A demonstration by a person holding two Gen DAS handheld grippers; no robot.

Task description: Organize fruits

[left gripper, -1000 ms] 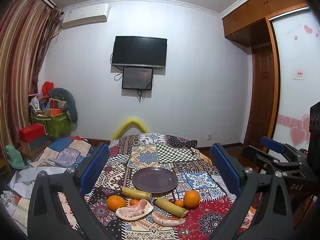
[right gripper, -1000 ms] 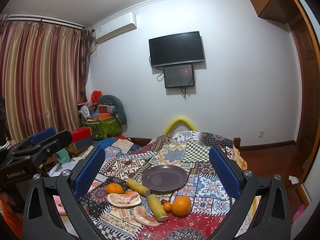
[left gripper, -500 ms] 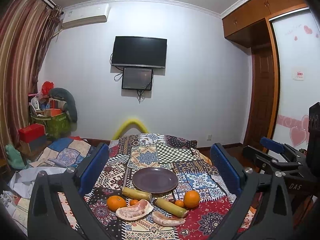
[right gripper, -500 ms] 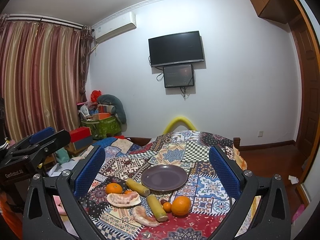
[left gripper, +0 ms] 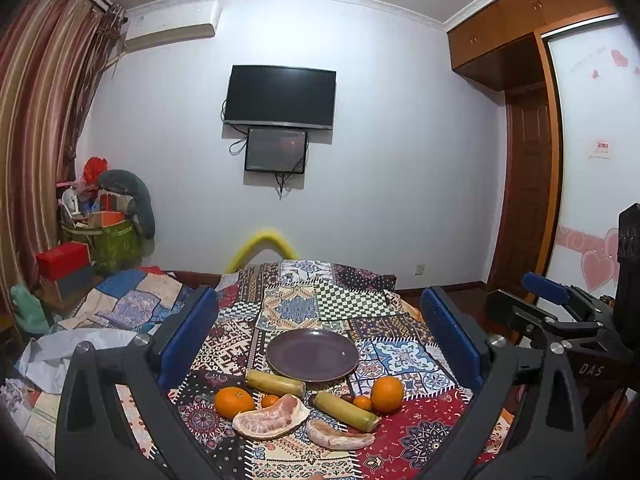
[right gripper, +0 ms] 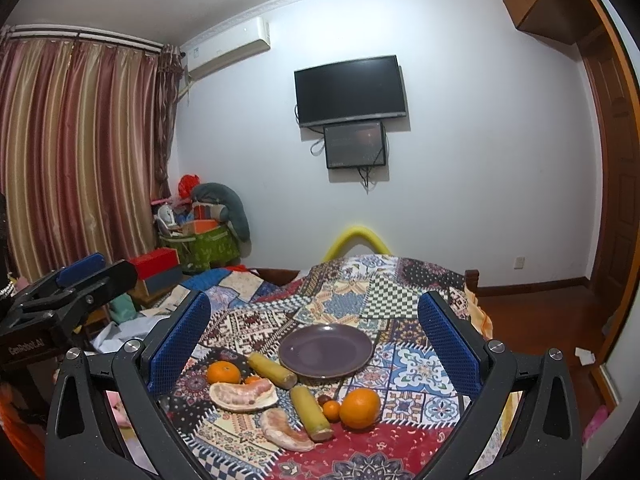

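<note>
- Left gripper (left gripper: 320,334) spread wide, nothing between the pads, held above the near fruit; lower body cut off by the frame edge.
- Right gripper (right gripper: 314,334) likewise wide apart and bare; only a side portion seen at the right edge of the left view.
- On the quilt (left gripper: 288,308), left to right: orange (left gripper: 234,402); small orange (left gripper: 270,401) half hidden behind pomelo piece (left gripper: 270,420); cane piece (left gripper: 275,382) touching or just beside the plate rim, hard to tell which.
- Empty plate (left gripper: 313,355) behind the fruit, in the middle.
- Pomelo wedge (left gripper: 340,436) nearest the camera; second cane (left gripper: 346,405) angled beside it.
- Dark small fruit (right gripper: 323,400) mostly hidden behind the cane end, kind unclear.
- Tiny orange (left gripper: 362,403) touching big orange (left gripper: 386,394) at the right.
- Near edge of the quilt cut off below the grippers.
- Left side of the bed masked by the left finger (left gripper: 188,332).
</note>
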